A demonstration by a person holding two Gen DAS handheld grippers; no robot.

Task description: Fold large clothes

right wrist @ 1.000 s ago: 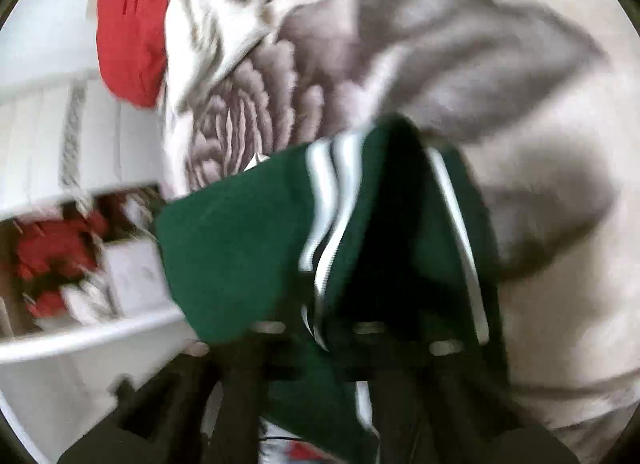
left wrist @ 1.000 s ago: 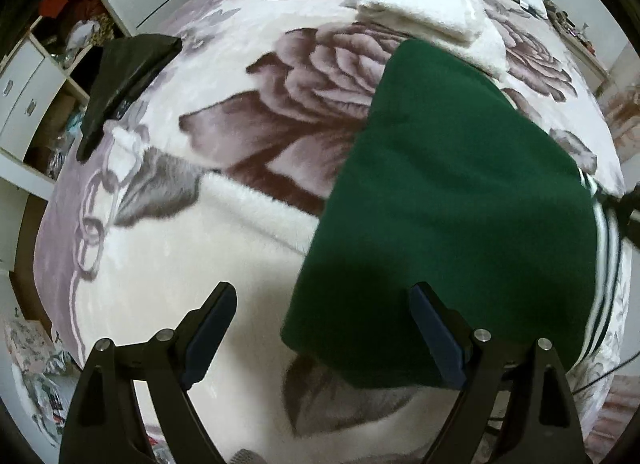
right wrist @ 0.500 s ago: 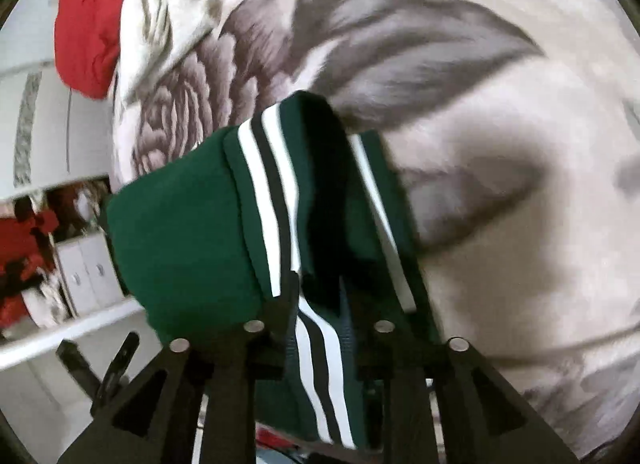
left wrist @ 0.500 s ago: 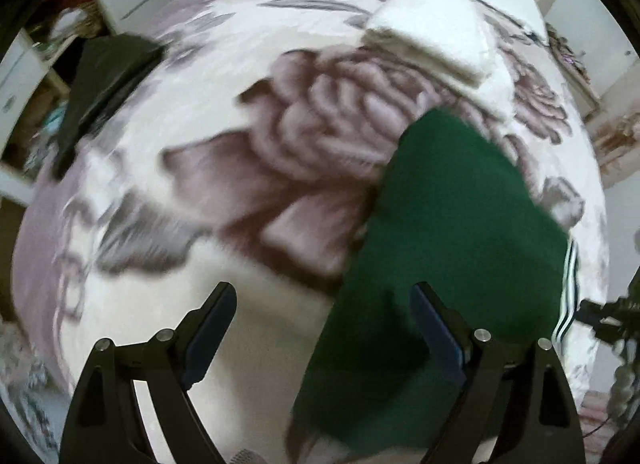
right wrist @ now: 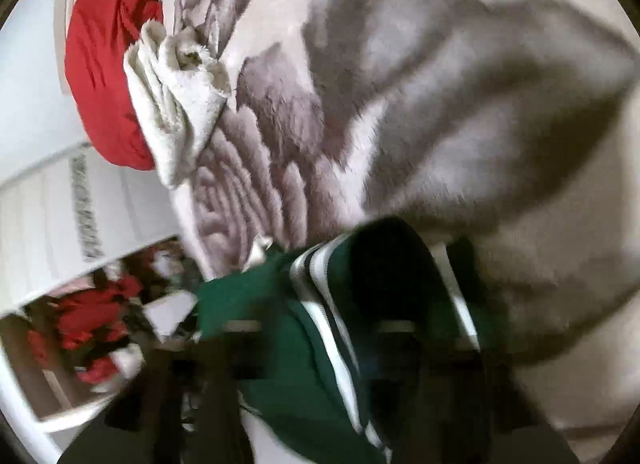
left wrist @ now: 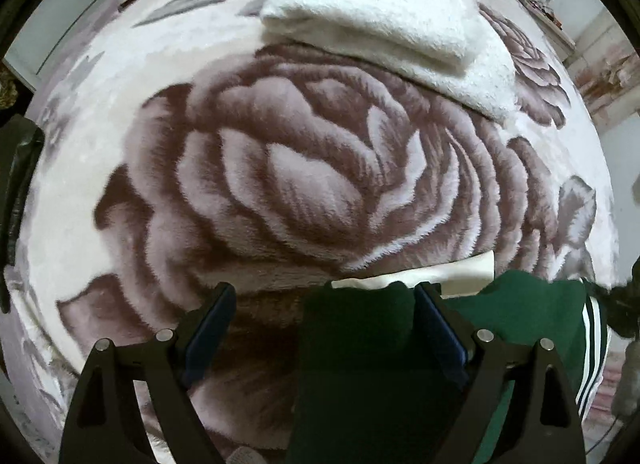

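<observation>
- Green striped fleece garment [left wrist: 520, 316] on the floral plush bed: right gripper [right wrist: 320, 328], fingers pressed together, pinches its striped edge.
- Left gripper [left wrist: 324, 304], fingers spread and opening, should straddle the fold's corner squarely before closing.

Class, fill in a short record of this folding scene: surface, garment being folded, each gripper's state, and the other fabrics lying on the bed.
surface: floral blanket covering the bed
garment: green garment with white stripes
left gripper: jaws wide and opening, green cloth between them, pads not pressing it
right gripper: blurred; shut on the green garment's striped part
other fabrics: folded white towel; red cloth at the far edge
</observation>
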